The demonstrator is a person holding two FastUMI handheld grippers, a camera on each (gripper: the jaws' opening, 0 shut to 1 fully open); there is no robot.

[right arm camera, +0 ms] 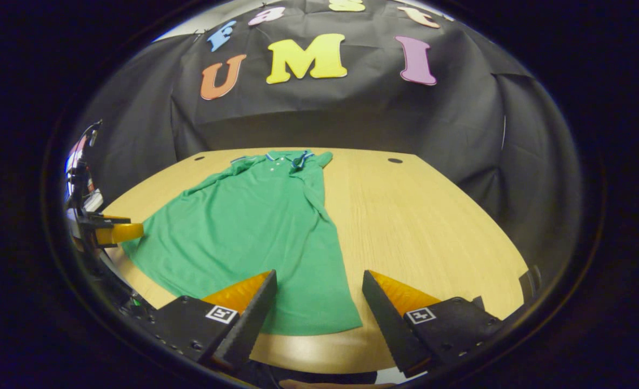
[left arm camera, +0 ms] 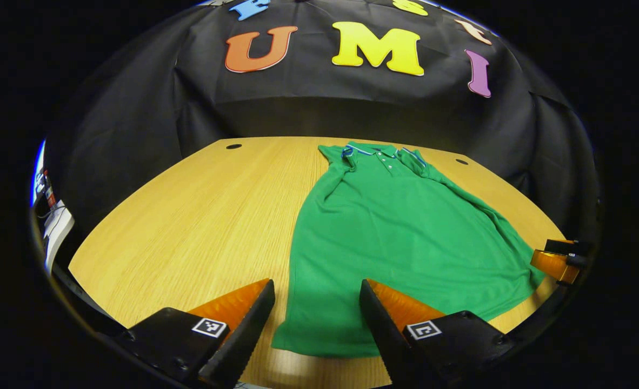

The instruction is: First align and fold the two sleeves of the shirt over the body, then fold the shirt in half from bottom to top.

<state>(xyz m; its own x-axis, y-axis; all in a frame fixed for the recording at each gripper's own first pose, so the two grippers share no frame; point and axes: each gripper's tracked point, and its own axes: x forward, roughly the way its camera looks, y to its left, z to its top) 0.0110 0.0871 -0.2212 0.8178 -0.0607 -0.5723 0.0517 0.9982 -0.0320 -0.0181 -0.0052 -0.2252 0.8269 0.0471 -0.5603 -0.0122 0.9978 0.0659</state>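
Observation:
A green polo shirt lies flat on the wooden table, collar at the far side, hem toward me, both sleeves folded in over the body. My left gripper is open just above the hem's left corner. In the right gripper view the same shirt lies left of centre, and my right gripper is open over the hem's right corner. The right gripper appears at the right edge of the left gripper view. At the left edge of the right gripper view is the left gripper.
The table has bare wood on either side of the shirt and small cable holes near its far corners. Black cloth wall stands behind the table. Some equipment sits off the table's left side.

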